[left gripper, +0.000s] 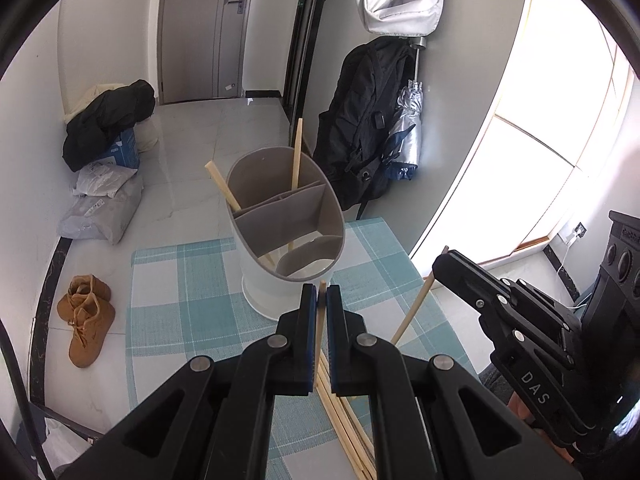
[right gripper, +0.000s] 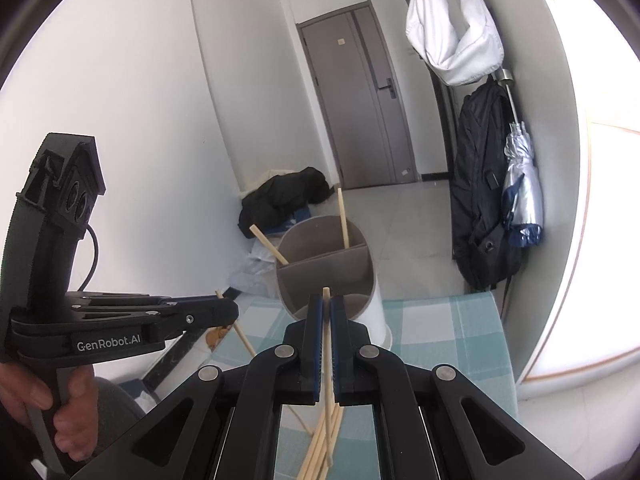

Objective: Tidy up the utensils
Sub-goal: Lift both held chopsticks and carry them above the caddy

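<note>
Step in hand: 2 chopsticks are held up off the surface, 1 in each hand-held gripper, ready for delivery to the utensil holder (left gripper: 286, 236); this is judged to be the carry-and-insert step.
Left hand-held gripper (left gripper: 319, 294): closed narrow on a single chopstick (left gripper: 320, 328), which is pinched between the blue pads and points up and away toward the holder, its tip just short of the near rim.
Right hand-held gripper (right gripper: 327, 304): likewise closed narrow on a second chopstick (right gripper: 327, 344), whose upper tip stands just near of the holder's rim in the right wrist view.
Utensil holder: a white oval tub with grey dividers, standing upright at the far side of the checked surface (left gripper: 192, 280). 2 chopsticks are already lodged in its far compartments, 1 leaning left (left gripper: 222, 186) and 1 nearly upright (left gripper: 297, 152).
Remaining stock: a bundle of loose chopsticks (right gripper: 320, 440) lies on the surface below and near of the grippers, so the task is judged to be only partly done.
Relative placing: the right gripper is seen at the right of the left wrist view, beside and apart from the left one; no contact between the 2 is shown.
Next move calls for: each held stick to be brought over an open compartment, tilted closer to vertical, lowered past the rim and only then released. Insertion 1 at a time is judged safer, since the sticks already lodged lean across the far compartments.
Risk: a stick pinched near its upper end may swing at the rim and tip outside the holder.
</note>
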The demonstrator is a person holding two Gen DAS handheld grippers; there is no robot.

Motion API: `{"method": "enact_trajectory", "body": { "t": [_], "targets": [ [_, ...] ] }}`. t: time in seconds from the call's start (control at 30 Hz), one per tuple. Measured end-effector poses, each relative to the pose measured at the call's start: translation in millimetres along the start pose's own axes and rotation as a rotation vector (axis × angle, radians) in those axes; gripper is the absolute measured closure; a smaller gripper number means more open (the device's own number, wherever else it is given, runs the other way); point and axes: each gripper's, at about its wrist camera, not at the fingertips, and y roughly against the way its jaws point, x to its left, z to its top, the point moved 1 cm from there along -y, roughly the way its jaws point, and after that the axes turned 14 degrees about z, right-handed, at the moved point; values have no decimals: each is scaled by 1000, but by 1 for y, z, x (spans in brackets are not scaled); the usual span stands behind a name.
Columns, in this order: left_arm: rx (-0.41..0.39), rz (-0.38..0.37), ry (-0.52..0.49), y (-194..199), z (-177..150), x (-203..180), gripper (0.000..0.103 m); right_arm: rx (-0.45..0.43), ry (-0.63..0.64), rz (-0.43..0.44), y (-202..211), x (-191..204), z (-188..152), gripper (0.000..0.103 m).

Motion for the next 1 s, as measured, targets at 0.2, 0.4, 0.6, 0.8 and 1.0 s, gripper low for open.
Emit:
{"method": "enact_trajectory", "body": {
  "t": [0.2,0.4,0.6,0.8,1.0],
  "targets": [
    [8,-13,-7,5,11,-3,102,-15,-4,3,2,-6,12,100],
    [10,-39,-22,15,33,-11,102,-20,-4,23,3,-9,34,100],
    [-16,-63,-18,32,66,-14,102,-54,-1,35,3,-12,65,100],
    [-69,-65,-8,50,103,-9,102,-94,24,60,2,-9,110,100],
    [-108,-42,-3,56,138,3,102,-130,75,80,-9,-4,156,100]
  ]
}}
